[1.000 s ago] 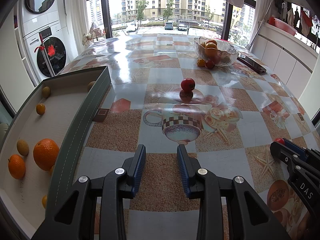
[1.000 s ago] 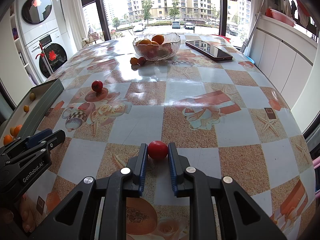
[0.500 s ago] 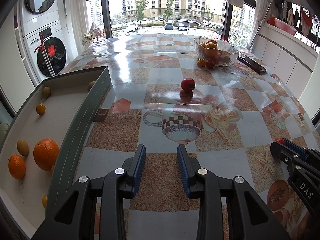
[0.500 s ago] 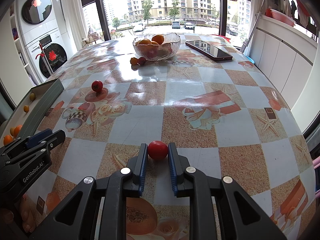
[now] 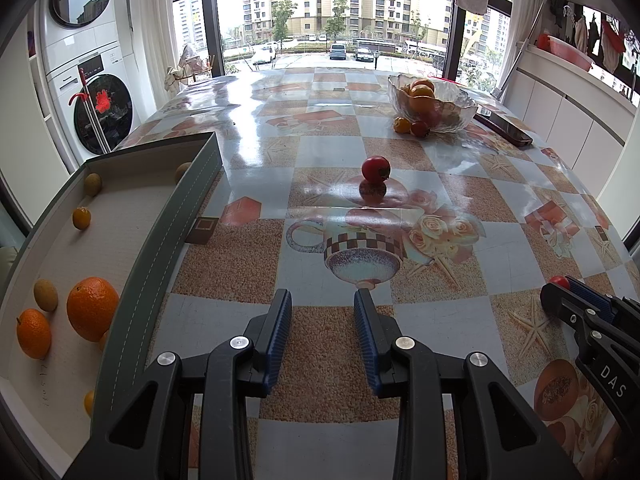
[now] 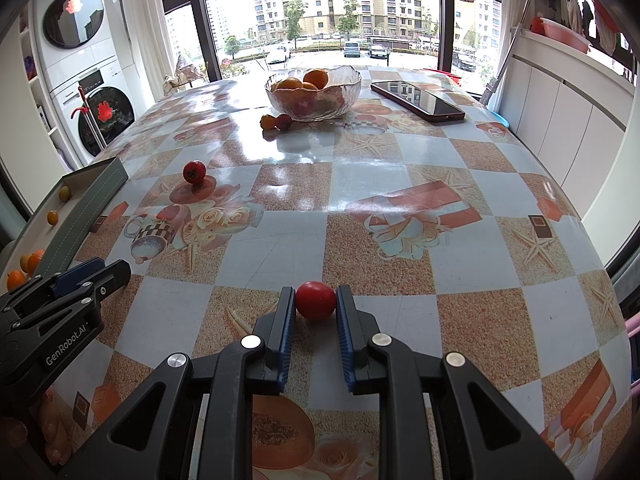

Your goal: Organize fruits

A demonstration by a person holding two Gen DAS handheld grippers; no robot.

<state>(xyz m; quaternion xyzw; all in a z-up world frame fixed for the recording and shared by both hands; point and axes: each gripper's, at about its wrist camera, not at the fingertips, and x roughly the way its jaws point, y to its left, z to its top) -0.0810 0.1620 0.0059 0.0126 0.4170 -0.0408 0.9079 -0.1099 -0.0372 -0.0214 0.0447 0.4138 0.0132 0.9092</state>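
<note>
Two grippers hang over one large surface (image 6: 400, 184) covered in a glossy checked oilcloth printed with teacups, roses and starfish, and between a second ago and now we see no change: neither hand has shifted and neither pair of jaws has moved.

Next in size is the long grey-green tray with a pale lining (image 5: 160, 240) at the left edge, where we have a large orange (image 5: 92, 308), a smaller orange (image 5: 33, 333) and several little yellow-brown fruits lying loose. Across the surface stands the clear ribbed glass bowl (image 6: 340, 92), heaped with oranges, with two small fruits just beside its base. A dark flat phone (image 6: 418, 101) lies to the right of the bowl.

Our left gripper (image 5: 322, 322) hovers with its jaws narrowly apart and nothing between them. Our right gripper (image 6: 316, 320) has its jaws closed on the small smooth red tomato (image 6: 315, 300), which sits between the blue pads low against the surface. A second red tomato with a dark stem scar (image 5: 375, 169) rests alone mid-surface, well apart from both grippers.

With the grip settled and nothing drifting, we judge the pick finished and the carry not yet begun. Whether tray or bowl is its home we cannot tell.
</note>
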